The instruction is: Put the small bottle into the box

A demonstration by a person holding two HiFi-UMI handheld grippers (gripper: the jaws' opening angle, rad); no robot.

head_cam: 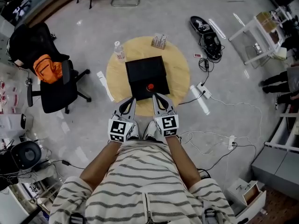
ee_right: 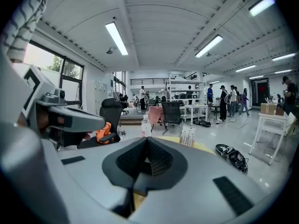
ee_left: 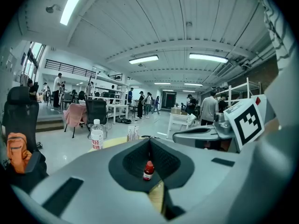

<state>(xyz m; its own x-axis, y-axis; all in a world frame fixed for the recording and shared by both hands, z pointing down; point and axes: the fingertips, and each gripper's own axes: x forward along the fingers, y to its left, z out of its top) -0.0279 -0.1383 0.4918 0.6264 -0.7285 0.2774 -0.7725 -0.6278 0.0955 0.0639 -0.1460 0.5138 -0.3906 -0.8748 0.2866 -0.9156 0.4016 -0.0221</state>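
Left tool (head_cam: pixel 132 101) and right tool (head_cam: pixel 157 98), both closed empty, face one small bottle (head_cam: pixel 150 87) atop one box (head_cam: pixel 145 71).

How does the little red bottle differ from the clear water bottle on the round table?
The small red bottle is dark red with a pale label; the water bottle is clear with a white cap. The water bottle is taller than the small red bottle. The small red bottle stands at the near edge of the black box; the water bottle stands apart, by the far left rim of the table. Both stand upright.
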